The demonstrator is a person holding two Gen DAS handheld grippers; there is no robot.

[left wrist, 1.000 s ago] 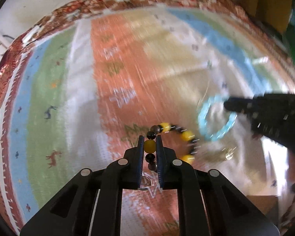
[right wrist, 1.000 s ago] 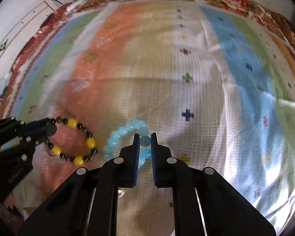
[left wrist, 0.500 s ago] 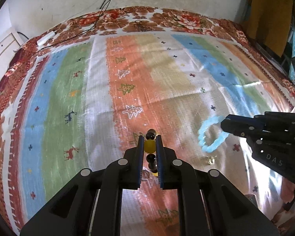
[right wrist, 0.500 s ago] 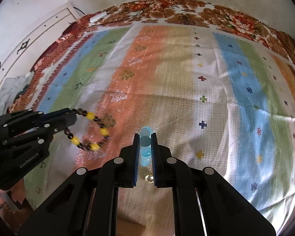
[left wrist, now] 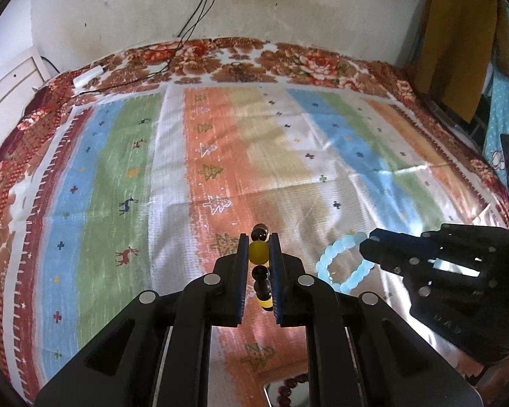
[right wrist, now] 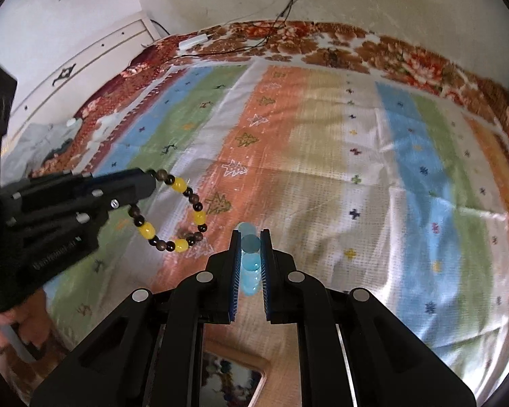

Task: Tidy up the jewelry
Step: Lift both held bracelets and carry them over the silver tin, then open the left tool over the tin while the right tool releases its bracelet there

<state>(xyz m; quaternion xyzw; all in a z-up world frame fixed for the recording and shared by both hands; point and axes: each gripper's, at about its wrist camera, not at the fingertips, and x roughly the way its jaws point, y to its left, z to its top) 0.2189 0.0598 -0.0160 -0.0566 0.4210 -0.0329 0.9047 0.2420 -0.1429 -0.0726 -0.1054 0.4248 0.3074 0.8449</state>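
Between left gripper point(left wrist: 258, 237) fingers: beaded bracelet point(left wrist: 258, 251)

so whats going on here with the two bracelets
A person is sorting jewelry with a hand-held tool in each hand, over a bed with a striped blanket. The left tool is shut on a yellow and dark bead bracelet, which hangs in the air. The right tool is shut on a pale blue bead bracelet, also off the blanket. A tray with more beads shows at the bottom edge, below the tools.
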